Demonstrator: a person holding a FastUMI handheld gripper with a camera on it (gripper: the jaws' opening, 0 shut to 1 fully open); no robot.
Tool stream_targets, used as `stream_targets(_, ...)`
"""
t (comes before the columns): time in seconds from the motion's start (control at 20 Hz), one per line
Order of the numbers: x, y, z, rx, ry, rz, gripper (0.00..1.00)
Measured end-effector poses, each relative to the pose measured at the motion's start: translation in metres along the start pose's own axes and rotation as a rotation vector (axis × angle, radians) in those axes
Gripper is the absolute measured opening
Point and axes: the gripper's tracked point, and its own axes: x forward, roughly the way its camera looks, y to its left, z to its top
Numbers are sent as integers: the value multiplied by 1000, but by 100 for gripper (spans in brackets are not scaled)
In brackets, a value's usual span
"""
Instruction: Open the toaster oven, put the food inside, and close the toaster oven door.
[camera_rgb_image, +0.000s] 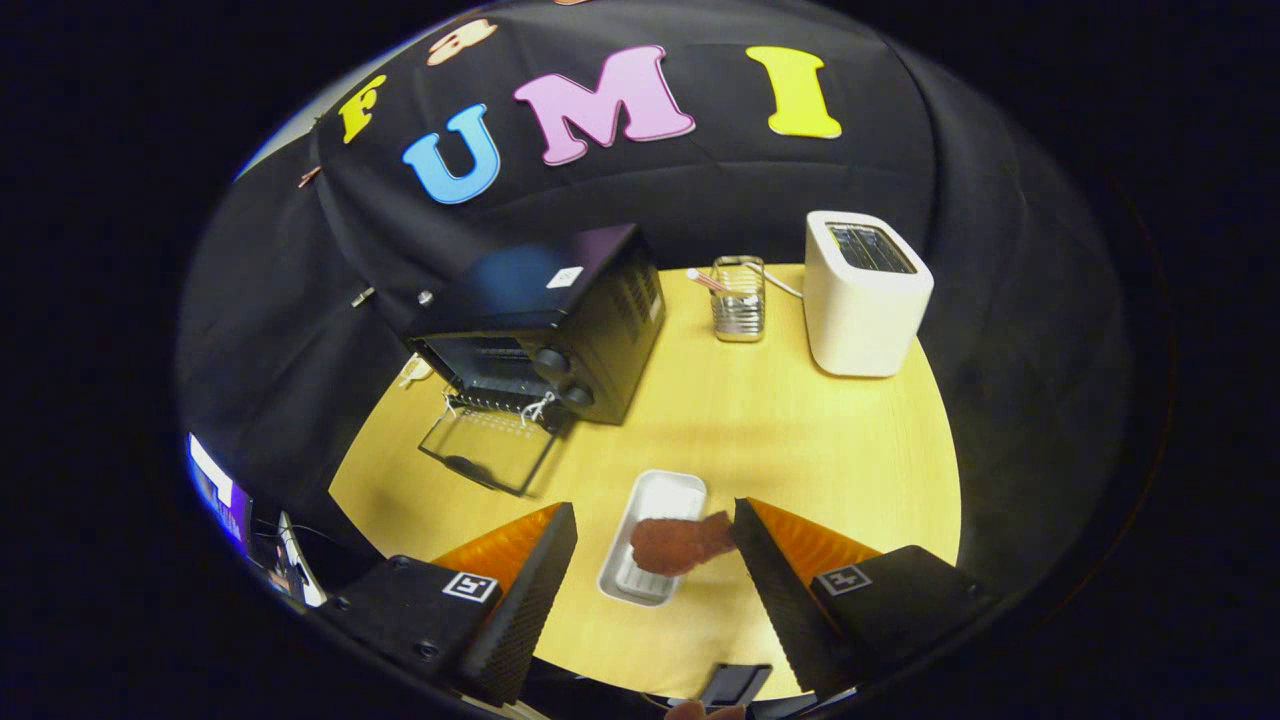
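The jaws stand wide apart, the gripper (655, 525) poised over the wooden table (800, 430). Between its 2 fingers lies a white tray (665, 495) holding the brown food (678, 543), which touches the right finger. Beyond the left finger, the toaster oven (545, 320) sits with its door (490, 450) folded down open.

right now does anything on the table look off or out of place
Mostly tidy. The toaster oven door is folded down flat, as the task needs. One small oddity: the food overhangs the white tray's edge, its end almost at one finger of the open claw. The white toaster and the wire holder stand upright.
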Motion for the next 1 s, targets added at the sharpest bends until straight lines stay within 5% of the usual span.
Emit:
stream_targets(0.25,29,-36,-30,43,187,72,99)
stream_targets(0.55,74,-23,-50,115,345,215,95)
stream_targets(0.6,78,-20,-54,122,367,227,90)
stream_targets(0.65,83,-18,-59,132,402,234,71)
stream_targets(0.7,84,-18,-66,133,433,228,67)
stream_targets(0.85,78,-16,-60,217,447,257,28)
stream_targets(1.0,71,-22,-55,176,368,194,18)
